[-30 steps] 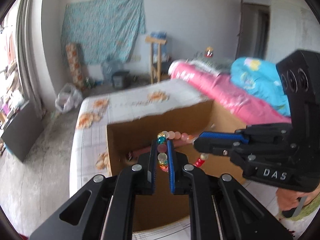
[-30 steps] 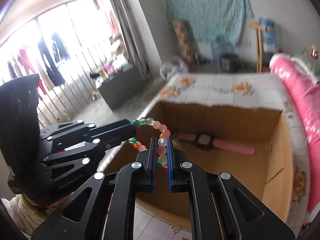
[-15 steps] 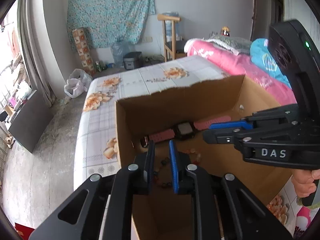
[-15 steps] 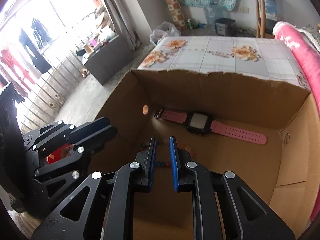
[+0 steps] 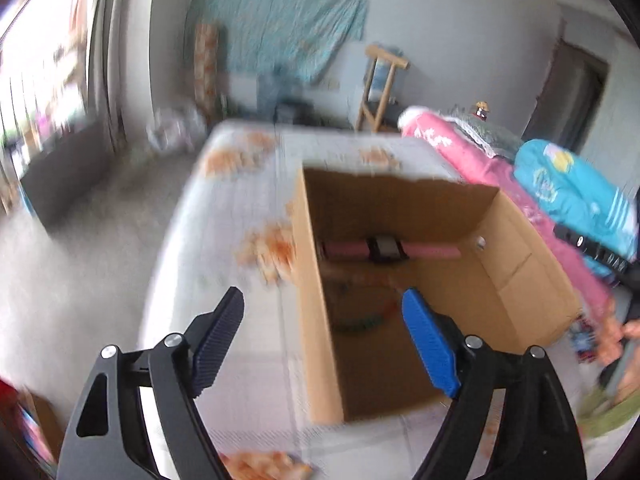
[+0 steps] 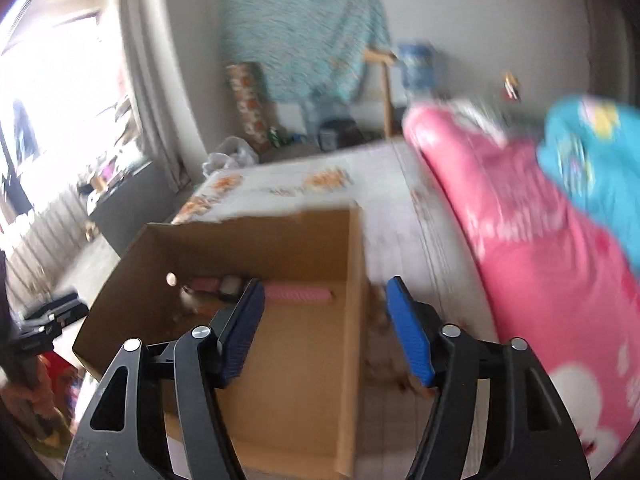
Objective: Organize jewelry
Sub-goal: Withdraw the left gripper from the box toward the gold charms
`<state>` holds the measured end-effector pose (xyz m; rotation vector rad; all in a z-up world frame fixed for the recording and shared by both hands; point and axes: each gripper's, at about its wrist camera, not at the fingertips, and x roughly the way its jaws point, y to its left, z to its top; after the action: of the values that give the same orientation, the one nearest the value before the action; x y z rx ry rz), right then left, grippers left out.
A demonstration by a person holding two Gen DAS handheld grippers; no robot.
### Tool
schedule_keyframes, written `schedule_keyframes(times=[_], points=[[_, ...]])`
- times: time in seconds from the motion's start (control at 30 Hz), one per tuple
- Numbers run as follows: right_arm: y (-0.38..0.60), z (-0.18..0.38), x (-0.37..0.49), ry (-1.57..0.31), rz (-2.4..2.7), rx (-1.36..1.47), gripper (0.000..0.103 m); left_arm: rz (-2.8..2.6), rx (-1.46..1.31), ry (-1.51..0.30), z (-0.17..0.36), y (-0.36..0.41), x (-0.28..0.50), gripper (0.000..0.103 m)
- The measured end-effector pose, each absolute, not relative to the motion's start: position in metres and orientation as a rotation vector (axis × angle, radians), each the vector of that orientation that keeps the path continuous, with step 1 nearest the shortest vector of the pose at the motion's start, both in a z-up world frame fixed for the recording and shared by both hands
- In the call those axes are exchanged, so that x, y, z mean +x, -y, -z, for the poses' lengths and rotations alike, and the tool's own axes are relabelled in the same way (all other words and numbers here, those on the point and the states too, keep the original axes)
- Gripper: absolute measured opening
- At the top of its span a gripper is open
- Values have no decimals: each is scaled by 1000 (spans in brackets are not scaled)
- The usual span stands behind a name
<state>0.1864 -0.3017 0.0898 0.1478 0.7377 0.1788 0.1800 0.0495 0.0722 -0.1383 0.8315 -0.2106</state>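
Observation:
An open cardboard box (image 5: 316, 312) stands on the flowered tablecloth. A pink-strapped watch (image 5: 384, 250) lies against its far wall, and the bead bracelet (image 5: 360, 320) lies blurred on its floor. My left gripper (image 5: 324, 312) is open and empty, above the box's left wall. In the right wrist view the box (image 6: 356, 280) is at lower left with the watch (image 6: 296, 294) inside. My right gripper (image 6: 324, 304) is open and empty, over the box's right wall.
The table (image 5: 224, 248) with its white flowered cloth extends left of the box. Pink bedding (image 6: 540, 264) and a blue bundle (image 5: 576, 196) lie to the right. A wooden stand (image 5: 380, 84) and a teal cloth (image 5: 288, 16) are at the far wall.
Both grippers let go of the bead bracelet, which now lies in the box. Both have opened wide and pulled back and apart, left gripper leftward, right gripper rightward.

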Motion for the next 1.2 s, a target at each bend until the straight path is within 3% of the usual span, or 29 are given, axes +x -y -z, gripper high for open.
schedule_keyframes(times=[0.17, 0.7, 1.2], points=[[314, -47, 186, -892, -347, 339, 57, 343, -314, -927, -41, -47, 174, 79], [308, -53, 90, -891, -251, 305, 55, 337, -305, -901, -43, -34, 74, 79], [302, -50, 111, -879, -248, 297, 57, 323, -266, -853, -38, -32, 95, 79]])
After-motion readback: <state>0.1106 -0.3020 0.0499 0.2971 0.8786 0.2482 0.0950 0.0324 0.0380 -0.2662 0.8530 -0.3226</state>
